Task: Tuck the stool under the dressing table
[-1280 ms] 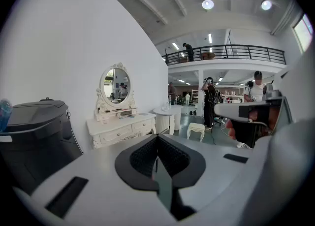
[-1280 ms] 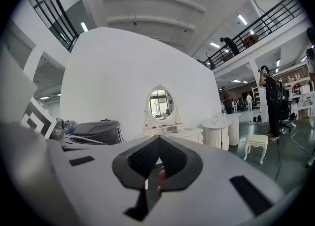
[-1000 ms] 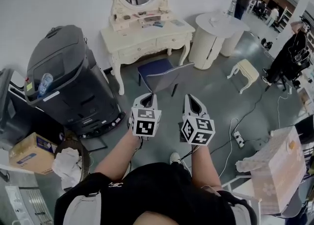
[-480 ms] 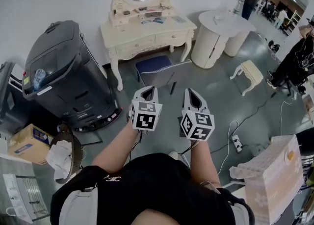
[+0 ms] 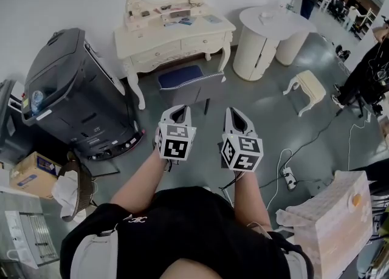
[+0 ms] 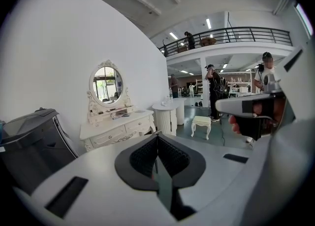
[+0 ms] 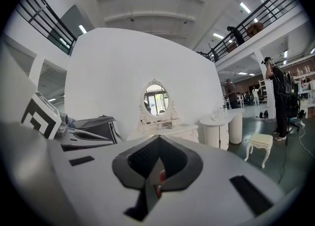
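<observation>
A cream dressing table (image 5: pixel 176 33) with an oval mirror stands against the far wall. In front of it is a blue-seated stool with a grey back (image 5: pixel 182 82), its seat partly under the table. A small cream stool (image 5: pixel 306 86) stands apart on the floor at the right. My left gripper (image 5: pixel 180 109) and right gripper (image 5: pixel 234 113) are held side by side, short of the blue stool, both shut and empty. The left gripper view shows the left gripper (image 6: pixel 157 136) with its jaws together, the dressing table (image 6: pixel 118 129) and the cream stool (image 6: pixel 201 121) beyond. The right gripper (image 7: pixel 158 139) points at the dressing table (image 7: pixel 167 130).
A large black machine (image 5: pixel 67 89) stands left of the dressing table. A round white table (image 5: pixel 267 28) is right of it. A power strip with cable (image 5: pixel 287 177) lies on the floor. A person (image 5: pixel 364 71) stands far right. A cardboard box (image 5: pixel 30 171) sits lower left.
Both grippers have moved forward together with the person, staying shut. The dressing table and the blue stool have slid a little to the left in the head view.
</observation>
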{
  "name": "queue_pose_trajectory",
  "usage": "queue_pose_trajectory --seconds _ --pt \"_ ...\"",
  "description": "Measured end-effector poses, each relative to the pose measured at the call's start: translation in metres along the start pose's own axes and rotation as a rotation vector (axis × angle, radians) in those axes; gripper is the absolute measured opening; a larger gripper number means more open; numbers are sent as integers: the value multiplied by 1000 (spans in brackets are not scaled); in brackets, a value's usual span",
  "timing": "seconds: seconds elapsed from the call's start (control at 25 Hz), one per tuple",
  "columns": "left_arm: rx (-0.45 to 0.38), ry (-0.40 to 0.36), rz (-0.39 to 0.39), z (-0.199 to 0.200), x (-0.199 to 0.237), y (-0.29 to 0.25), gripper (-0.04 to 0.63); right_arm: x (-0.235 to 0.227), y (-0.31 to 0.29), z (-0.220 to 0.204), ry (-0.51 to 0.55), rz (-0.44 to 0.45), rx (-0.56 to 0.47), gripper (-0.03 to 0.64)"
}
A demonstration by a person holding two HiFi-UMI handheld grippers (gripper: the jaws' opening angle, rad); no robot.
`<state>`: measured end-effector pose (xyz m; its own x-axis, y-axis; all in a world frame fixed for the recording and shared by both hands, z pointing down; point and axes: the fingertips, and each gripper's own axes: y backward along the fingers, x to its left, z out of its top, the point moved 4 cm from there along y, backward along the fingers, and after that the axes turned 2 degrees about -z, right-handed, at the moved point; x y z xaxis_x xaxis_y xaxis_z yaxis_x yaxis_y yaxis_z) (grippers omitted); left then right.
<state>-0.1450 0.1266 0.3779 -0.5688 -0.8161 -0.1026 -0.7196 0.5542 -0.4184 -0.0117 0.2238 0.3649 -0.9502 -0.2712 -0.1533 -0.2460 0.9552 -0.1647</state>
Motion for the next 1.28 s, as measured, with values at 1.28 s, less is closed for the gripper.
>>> queue_pose_trajectory --seconds 1.28 --pt "48 32 32 28 40 -169 9 -93 -162 6 65 47 128 3"
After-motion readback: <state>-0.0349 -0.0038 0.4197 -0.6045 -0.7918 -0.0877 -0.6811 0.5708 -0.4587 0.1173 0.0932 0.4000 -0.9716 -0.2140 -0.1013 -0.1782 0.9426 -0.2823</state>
